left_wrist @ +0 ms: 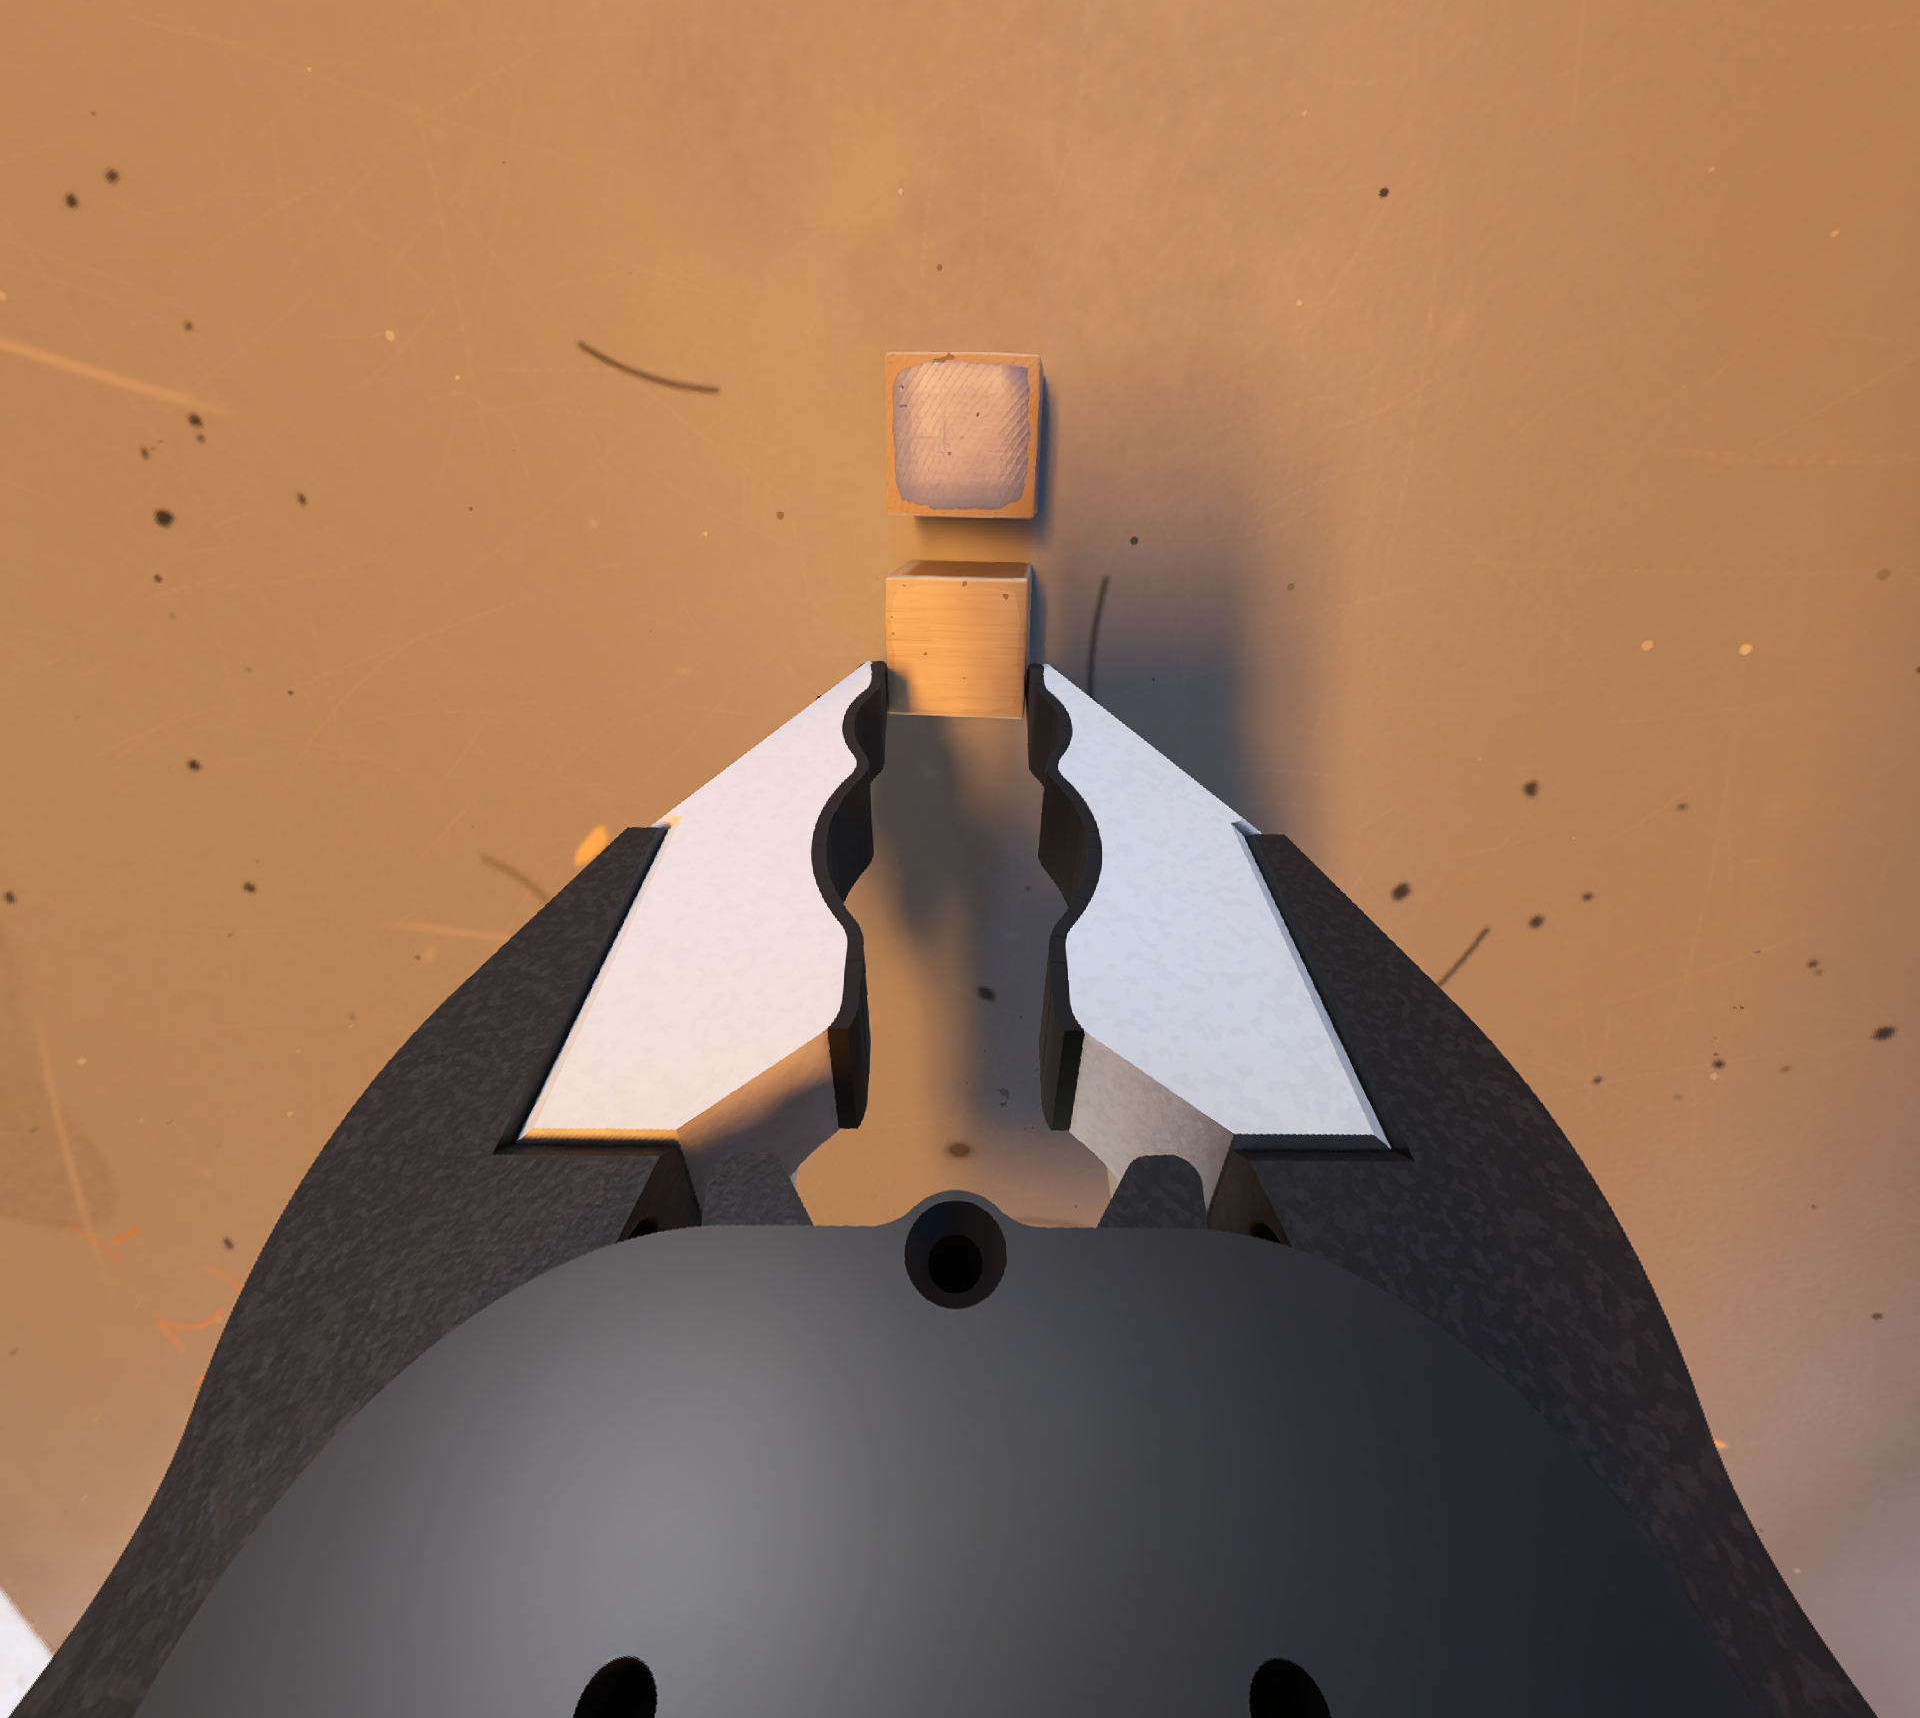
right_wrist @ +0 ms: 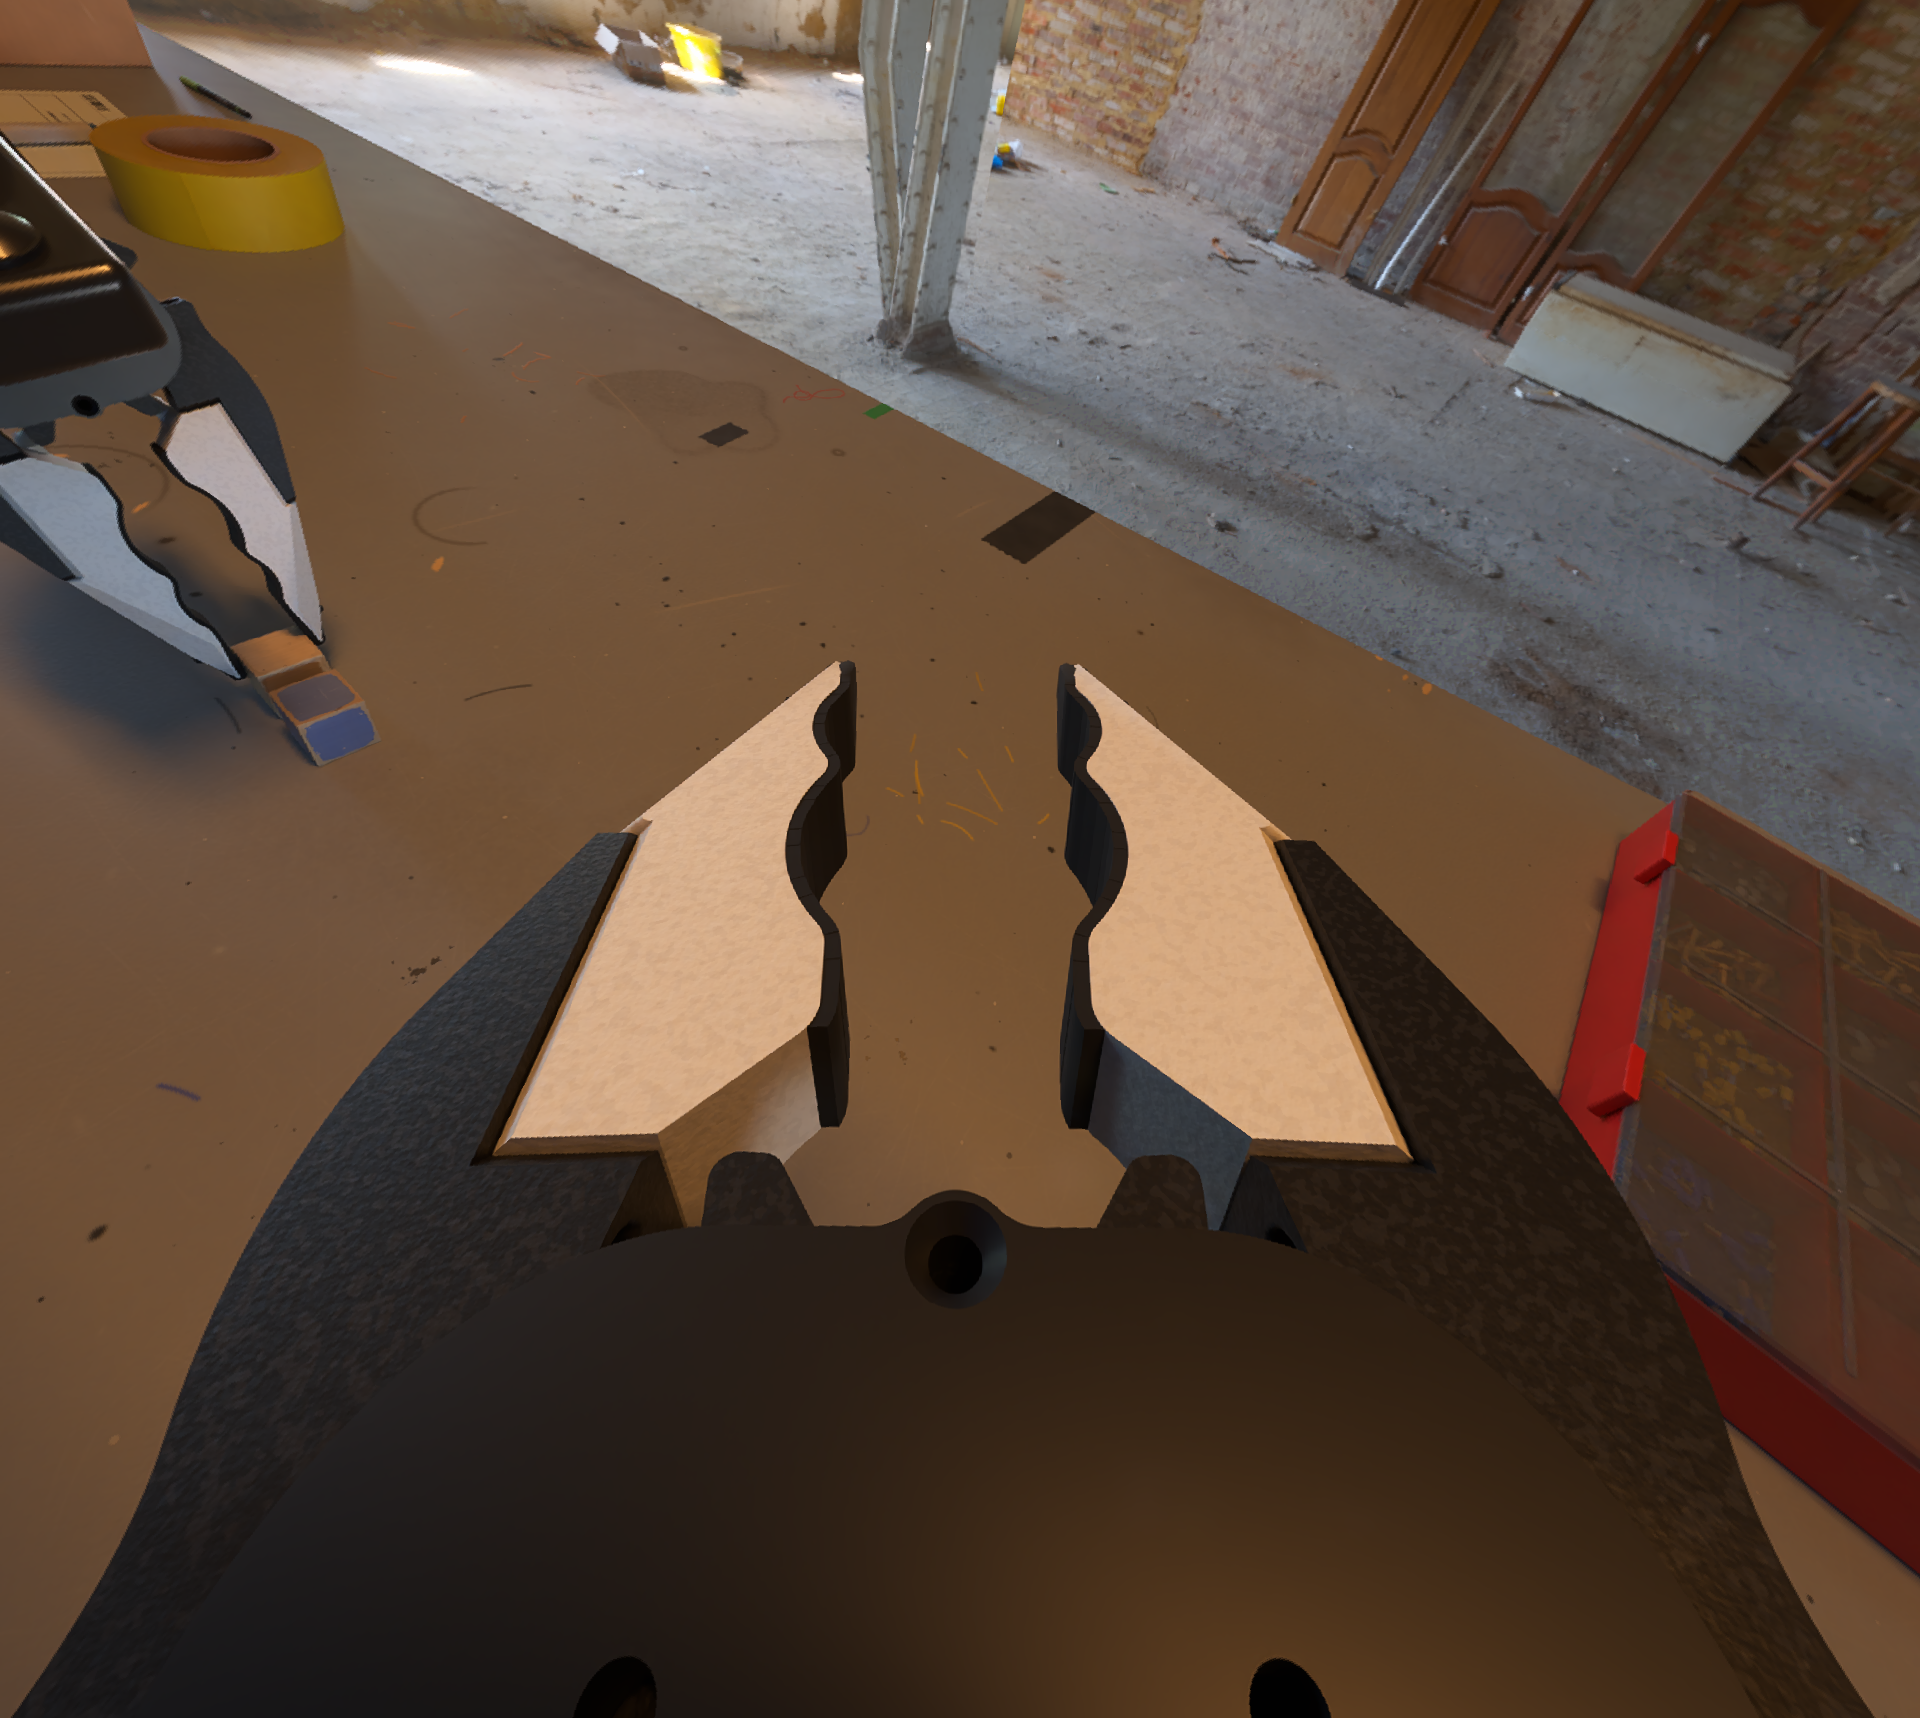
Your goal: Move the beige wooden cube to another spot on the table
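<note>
The left gripper (left_wrist: 956, 692) stands over the table (left_wrist: 416, 214) with its fingertips clamped on the beige wooden cube (left_wrist: 956, 645), just beside a bluish cube (left_wrist: 961, 434), so lifting clear appears next, while the right gripper (right_wrist: 956, 692) waits parted and empty.

the bench (right_wrist: 644, 733) is a flat brown surface, scuffed with fine scratches, dark specks and a few short orange marks. two small cubes rest on it just apart, in a line: a beige wooden cube (left_wrist: 957, 645) and, beyond it, a cube with a bluish-grey face (left_wrist: 962, 434). farther back lies a yellow roll of tape (right_wrist: 223, 182) on its side face, hole upward. near the bench's edge are two dark rectangular patches (right_wrist: 1037, 525). a red-framed board (right_wrist: 1787, 1107) lies flat at the right edge.
</note>
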